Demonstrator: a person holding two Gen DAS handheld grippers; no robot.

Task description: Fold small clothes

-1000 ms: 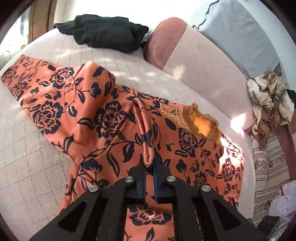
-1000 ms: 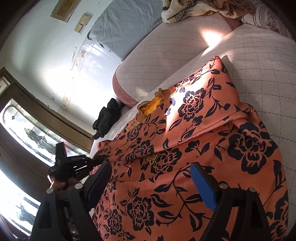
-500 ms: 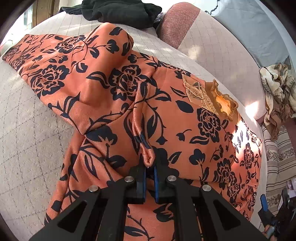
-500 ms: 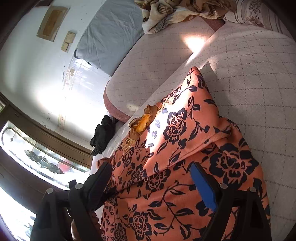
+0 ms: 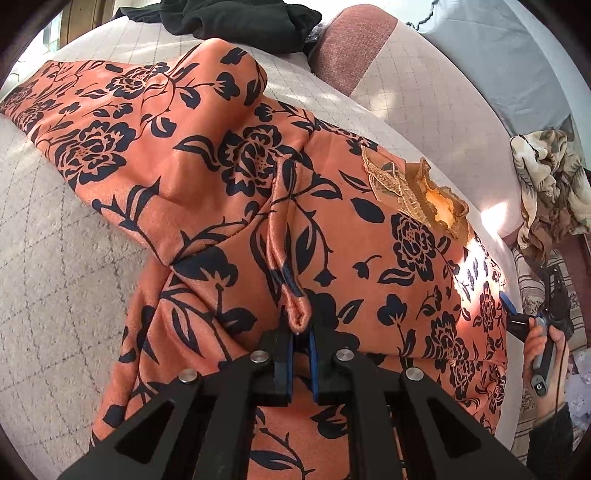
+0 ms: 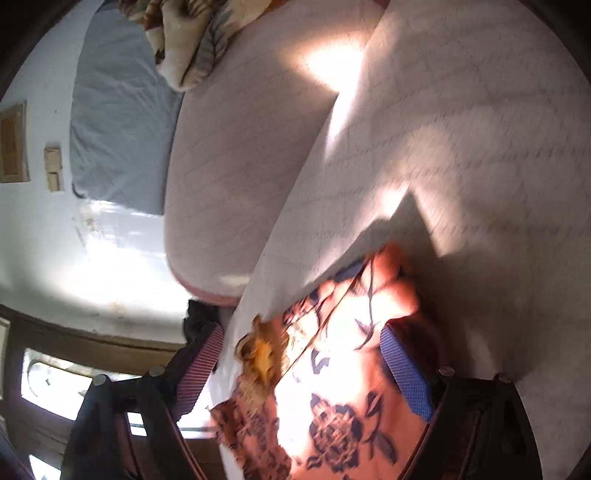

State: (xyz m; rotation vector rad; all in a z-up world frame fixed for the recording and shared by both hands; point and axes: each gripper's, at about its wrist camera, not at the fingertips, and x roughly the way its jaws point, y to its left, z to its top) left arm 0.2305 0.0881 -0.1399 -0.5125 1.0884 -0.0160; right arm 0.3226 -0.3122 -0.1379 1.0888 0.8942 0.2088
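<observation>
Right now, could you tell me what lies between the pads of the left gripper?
A pinched fold of the orange floral garment sits between the pads of the left gripper, which is shut on it; the left wrist view shows this.

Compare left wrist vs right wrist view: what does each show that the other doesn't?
Left wrist only: the left gripper shut on a raised fold of the orange floral garment, and the person's hand holding the right gripper at the right edge.

Right wrist only: the right gripper with jaws wide open and nothing pinched, a window at lower left, small wall plates. The picture is motion-blurred.

Both: the garment with its gold lace neckline, the pale quilted cushion, black clothing, the patterned blanket.
</observation>
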